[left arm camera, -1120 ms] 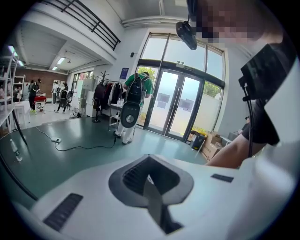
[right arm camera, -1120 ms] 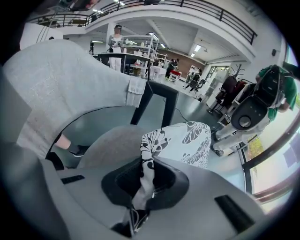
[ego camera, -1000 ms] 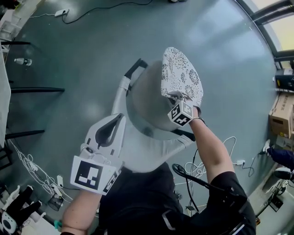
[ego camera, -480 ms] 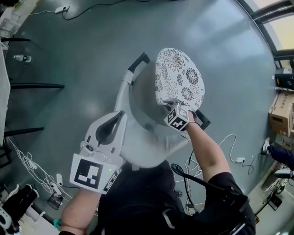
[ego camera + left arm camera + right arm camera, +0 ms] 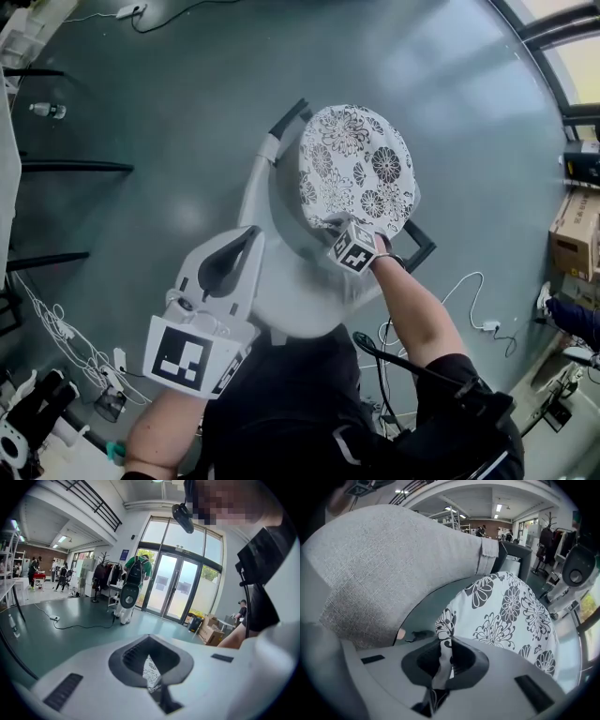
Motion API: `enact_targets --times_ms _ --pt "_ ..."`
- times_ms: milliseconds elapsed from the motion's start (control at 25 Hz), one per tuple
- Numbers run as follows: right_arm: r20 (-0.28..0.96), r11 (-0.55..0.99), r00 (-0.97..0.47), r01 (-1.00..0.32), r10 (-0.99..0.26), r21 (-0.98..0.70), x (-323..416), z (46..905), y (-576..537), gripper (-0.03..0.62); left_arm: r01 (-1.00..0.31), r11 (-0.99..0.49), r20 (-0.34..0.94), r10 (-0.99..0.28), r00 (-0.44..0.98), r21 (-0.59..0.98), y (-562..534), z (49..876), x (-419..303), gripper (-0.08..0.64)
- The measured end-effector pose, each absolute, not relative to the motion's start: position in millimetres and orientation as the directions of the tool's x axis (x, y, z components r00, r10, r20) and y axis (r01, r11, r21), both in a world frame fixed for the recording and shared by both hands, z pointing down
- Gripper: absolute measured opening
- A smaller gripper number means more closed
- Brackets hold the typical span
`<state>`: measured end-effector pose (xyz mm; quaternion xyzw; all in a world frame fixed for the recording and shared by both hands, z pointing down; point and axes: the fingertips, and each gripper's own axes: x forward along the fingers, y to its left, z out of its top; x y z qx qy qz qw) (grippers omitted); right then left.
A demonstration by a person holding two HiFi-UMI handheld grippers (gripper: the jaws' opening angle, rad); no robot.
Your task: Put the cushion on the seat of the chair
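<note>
Pinching the near edge of the cushion (image 5: 356, 169), the right claw (image 5: 342, 225) is closed tight on a fold of the flowered cloth; the right gripper view shows that fold running down between its jaws (image 5: 444, 657). The cushion, round and white with dark blossoms, spreads away from the claw over the seat of the chair (image 5: 281, 202) and covers most of it in the head view. Only a grey strip of seat shows along the cushion's left side. Whether the cushion's underside rests on the seat cannot be told. In the right gripper view the chair's curved grey fabric backrest (image 5: 393, 559) rises to the left of the cushion (image 5: 511, 616), with a dark gap between the two. A white chair leg (image 5: 255, 178) with a black tip splays out at the chair's far left. The left claw (image 5: 251, 236) sits beside the chair's near left side, its jaws drawn together at the tips with nothing caught in them; through their narrow slot in the left gripper view (image 5: 157, 681) a sliver of the flowered cloth shows beyond. Around the chair lies a grey-green floor (image 5: 141, 94), and cardboard boxes (image 5: 574, 234) stand far off to the chair's right.
</note>
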<state>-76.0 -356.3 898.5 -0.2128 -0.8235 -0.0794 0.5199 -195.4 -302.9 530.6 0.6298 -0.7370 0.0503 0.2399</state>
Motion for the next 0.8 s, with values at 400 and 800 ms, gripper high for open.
enact_targets --times_ms 400,800 --pt "0.853 0.87 -0.322 0.419 0.411 -0.261 -76 917 -311 0.021 -0.949 0.201 0.421 -0.903 -0.084 0.242 -307 545 -191 0.005" --pt "0.854 0.876 -0.3 0.372 0.425 -0.306 -79 946 -310 0.021 -0.945 0.215 0.46 -0.884 -0.081 0.246 -302 566 -185 0.005"
